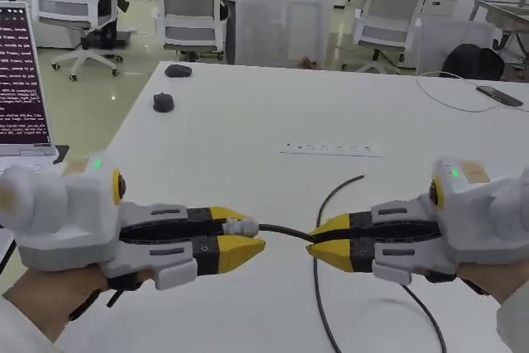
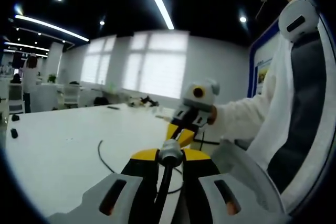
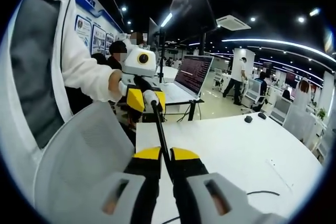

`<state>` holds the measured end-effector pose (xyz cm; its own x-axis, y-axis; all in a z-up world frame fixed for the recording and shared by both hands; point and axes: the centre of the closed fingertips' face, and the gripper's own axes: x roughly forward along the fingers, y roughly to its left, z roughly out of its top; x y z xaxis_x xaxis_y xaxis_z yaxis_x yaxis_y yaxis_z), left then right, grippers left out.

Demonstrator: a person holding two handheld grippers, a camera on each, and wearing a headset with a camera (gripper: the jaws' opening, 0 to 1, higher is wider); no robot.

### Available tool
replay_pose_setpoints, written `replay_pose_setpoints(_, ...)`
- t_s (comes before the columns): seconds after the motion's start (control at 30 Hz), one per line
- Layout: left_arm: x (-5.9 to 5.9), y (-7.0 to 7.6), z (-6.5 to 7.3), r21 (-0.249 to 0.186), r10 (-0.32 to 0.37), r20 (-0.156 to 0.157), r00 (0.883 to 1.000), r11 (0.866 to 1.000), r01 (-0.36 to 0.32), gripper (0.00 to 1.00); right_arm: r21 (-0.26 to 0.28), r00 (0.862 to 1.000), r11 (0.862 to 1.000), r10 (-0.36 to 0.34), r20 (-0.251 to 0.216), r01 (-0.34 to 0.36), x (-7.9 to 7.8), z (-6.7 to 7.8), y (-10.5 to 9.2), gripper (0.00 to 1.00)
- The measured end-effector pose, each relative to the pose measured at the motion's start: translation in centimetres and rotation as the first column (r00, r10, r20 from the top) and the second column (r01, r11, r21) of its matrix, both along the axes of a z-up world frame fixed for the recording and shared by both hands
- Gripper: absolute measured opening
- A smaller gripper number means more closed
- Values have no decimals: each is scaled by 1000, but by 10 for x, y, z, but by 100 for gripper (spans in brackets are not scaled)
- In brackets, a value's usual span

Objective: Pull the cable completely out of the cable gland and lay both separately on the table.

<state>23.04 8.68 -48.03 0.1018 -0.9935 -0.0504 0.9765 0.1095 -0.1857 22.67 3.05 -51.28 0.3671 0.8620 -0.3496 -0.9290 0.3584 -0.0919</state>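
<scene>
A grey-white cable gland (image 1: 240, 226) sits between the yellow jaws of my left gripper (image 1: 252, 234), which is shut on it just above the white table (image 1: 248, 121). A black cable (image 1: 285, 231) runs from the gland straight to my right gripper (image 1: 319, 241), which is shut on it a short way off. Past the right gripper the cable loops across the table and off the near edge. In the left gripper view the gland (image 2: 170, 152) stands at the tips with the right gripper (image 2: 184, 127) beyond. In the right gripper view the cable (image 3: 159, 129) leads to the gland (image 3: 150, 97).
Two dark computer mice (image 1: 164, 102) (image 1: 178, 71) lie at the far left of the table. A white power strip (image 1: 331, 150) lies mid-table and a phone (image 1: 498, 95) at the far right. A laptop screen (image 1: 21, 80) stands at left; office chairs (image 1: 192, 12) line the far side.
</scene>
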Motion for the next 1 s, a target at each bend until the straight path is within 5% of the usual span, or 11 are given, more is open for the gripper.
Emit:
replay_pose_setpoints(0.23, 11, -1, -6, 11, 19, 5, 1000, 1000, -19, 17, 8, 999, 999, -33, -13, 33, 6, -12, -19, 5)
replay_pose_setpoints(0.6, 15, -8, -8, 13, 20, 14, 1000, 1000, -20, 17, 4, 999, 999, -43, -17, 43, 12, -21, -21, 5)
replay_pose_setpoints(0.93, 2, -16, -16, 22, 22, 32, 999, 999, -23, 17, -58, 999, 997, -46, -25, 45, 7, -32, -29, 8)
replay_pose_setpoints(1.0, 0, -19, -17, 27, 24, 45, 999, 999, -25, 17, -66, 999, 997, -50, -15, 49, 7, -30, -29, 15)
